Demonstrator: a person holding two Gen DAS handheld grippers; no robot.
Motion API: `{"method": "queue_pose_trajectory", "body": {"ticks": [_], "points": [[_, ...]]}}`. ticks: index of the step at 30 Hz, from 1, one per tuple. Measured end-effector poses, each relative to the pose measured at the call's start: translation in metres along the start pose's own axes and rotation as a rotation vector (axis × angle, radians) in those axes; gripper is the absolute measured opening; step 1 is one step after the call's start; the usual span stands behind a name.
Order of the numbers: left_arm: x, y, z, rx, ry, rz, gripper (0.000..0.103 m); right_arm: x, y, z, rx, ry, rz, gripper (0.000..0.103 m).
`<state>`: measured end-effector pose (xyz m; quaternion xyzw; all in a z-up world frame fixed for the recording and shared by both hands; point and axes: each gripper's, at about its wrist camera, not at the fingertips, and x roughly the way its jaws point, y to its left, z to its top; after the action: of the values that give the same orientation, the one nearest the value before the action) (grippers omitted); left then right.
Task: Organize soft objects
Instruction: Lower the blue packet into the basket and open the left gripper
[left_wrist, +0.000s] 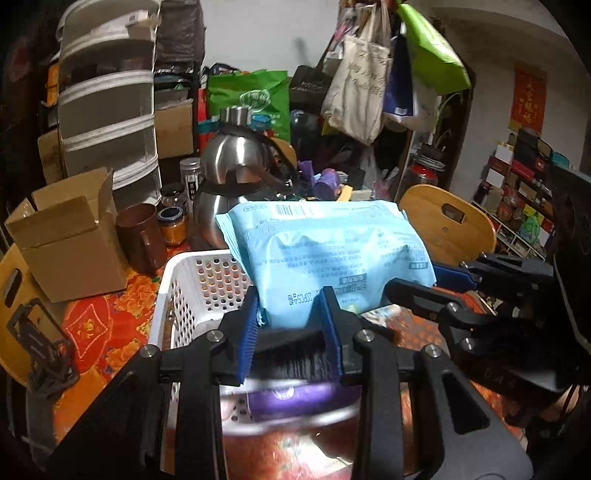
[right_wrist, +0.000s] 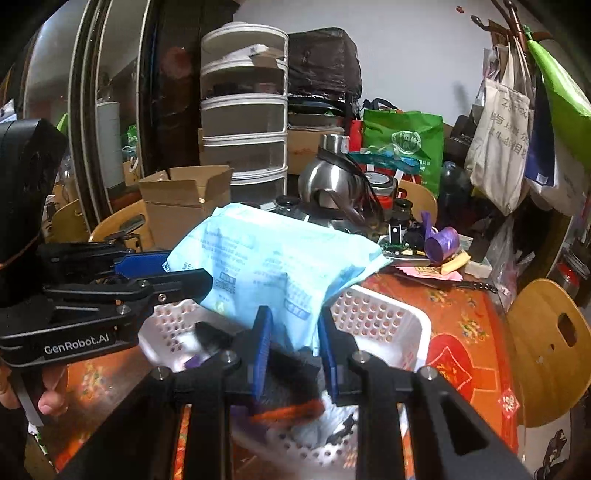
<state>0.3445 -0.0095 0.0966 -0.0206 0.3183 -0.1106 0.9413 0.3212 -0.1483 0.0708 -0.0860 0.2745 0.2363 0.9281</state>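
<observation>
Holding item one, a light blue soft pack (left_wrist: 325, 251), above the white perforated basket (left_wrist: 177, 295); I have both grippers on it.

Left to right in my left wrist view:
- Open cardboard box (left_wrist: 70, 236), far left on the red floral tablecloth (left_wrist: 99, 321).
- Brown cup (left_wrist: 142, 236), just right of the box.
- Small jars (left_wrist: 171, 225), behind the cup.
- Steel kettle (left_wrist: 229, 177), far side of the basket.
- Left gripper (left_wrist: 291, 317), blue pads clamped on the pack's near edge.
- Purple item (left_wrist: 295, 400), blurred, lying inside the basket under my left gripper.
- Right gripper (left_wrist: 417, 284), reaching in from the right, fingers pinching the pack's right end.
- Wooden chair back (left_wrist: 443, 221), far right.

Right wrist view, same order:
- Left gripper (right_wrist: 177, 273), gripping the pack (right_wrist: 266, 266) from the left.
- Right gripper (right_wrist: 293, 343), pads pressed on the pack's lower edge.
- Basket rim (right_wrist: 384, 317), below the pack.
- Purple roll (right_wrist: 441, 243), on the table beyond, well apart from the basket.
</observation>
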Motion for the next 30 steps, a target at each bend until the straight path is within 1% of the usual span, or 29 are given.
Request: {"method": "queue_pose_trajectory", "body": {"ticks": [2, 3, 4, 5, 6, 7, 8, 9, 10, 12, 15, 18, 21, 23, 24, 26, 27, 28, 30], "points": [[0.020, 0.008, 0.003, -0.039, 0.008, 0.003, 0.031, 0.011, -0.004, 0.001, -0.003, -0.002, -0.010, 0.024], [0.027, 0.012, 0.003, -0.059, 0.006, 0.015, 0.033, 0.015, -0.006, 0.001, 0.010, -0.007, -0.004, 0.025], [0.036, 0.018, 0.003, -0.085, 0.015, 0.039, 0.042, 0.019, -0.009, 0.001, 0.016, -0.010, -0.009, 0.030], [0.045, 0.025, 0.002, -0.112, 0.039, 0.047, 0.048, 0.022, -0.011, 0.000, 0.023, 0.000, -0.038, 0.034], [0.051, 0.028, 0.000, -0.122, 0.056, 0.056, 0.060, 0.023, -0.016, -0.002, 0.044, 0.010, -0.052, 0.044], [0.054, 0.032, -0.004, -0.124, 0.067, 0.081, 0.071, 0.021, -0.019, -0.006, 0.069, 0.012, -0.052, 0.061], [0.055, 0.035, -0.008, -0.117, 0.067, 0.103, 0.076, 0.018, -0.025, -0.009, 0.095, 0.007, -0.046, 0.072], [0.055, 0.036, -0.011, -0.109, 0.063, 0.108, 0.085, 0.016, -0.031, -0.012, 0.112, -0.001, -0.066, 0.089], [0.053, 0.038, -0.014, -0.107, 0.058, 0.093, 0.090, 0.015, -0.036, -0.014, 0.124, -0.002, -0.088, 0.093], [0.054, 0.042, -0.017, -0.119, 0.060, 0.074, 0.092, 0.016, -0.043, -0.017, 0.152, 0.020, -0.082, 0.093], [0.050, 0.044, -0.024, -0.113, 0.063, 0.091, 0.097, 0.019, -0.043, -0.021, 0.148, 0.044, -0.087, 0.093], [0.053, 0.044, -0.033, -0.107, 0.099, 0.095, 0.097, 0.019, -0.040, -0.026, 0.149, 0.055, -0.076, 0.093], [0.047, 0.042, -0.042, -0.099, 0.103, 0.100, 0.097, 0.014, -0.033, -0.031, 0.143, 0.052, -0.072, 0.093], [0.038, 0.041, -0.049, -0.094, 0.097, 0.107, 0.100, 0.006, -0.026, -0.036, 0.137, 0.061, -0.077, 0.093], [0.032, 0.040, -0.052, -0.092, 0.092, 0.106, 0.103, 0.001, -0.022, -0.038, 0.133, 0.062, -0.076, 0.093], [0.011, 0.038, -0.059, -0.091, 0.063, 0.100, 0.103, -0.013, -0.015, -0.044, 0.131, 0.054, -0.068, 0.093], [-0.001, 0.036, -0.063, -0.090, 0.046, 0.104, 0.103, -0.023, -0.011, -0.048, 0.132, 0.042, -0.064, 0.096], [-0.016, 0.034, -0.068, -0.087, 0.029, 0.113, 0.103, -0.033, -0.006, -0.052, 0.133, 0.030, -0.061, 0.097], [-0.043, 0.030, -0.078, -0.085, 0.009, 0.141, 0.103, -0.055, 0.004, -0.060, 0.142, 0.016, -0.061, 0.097]]}}
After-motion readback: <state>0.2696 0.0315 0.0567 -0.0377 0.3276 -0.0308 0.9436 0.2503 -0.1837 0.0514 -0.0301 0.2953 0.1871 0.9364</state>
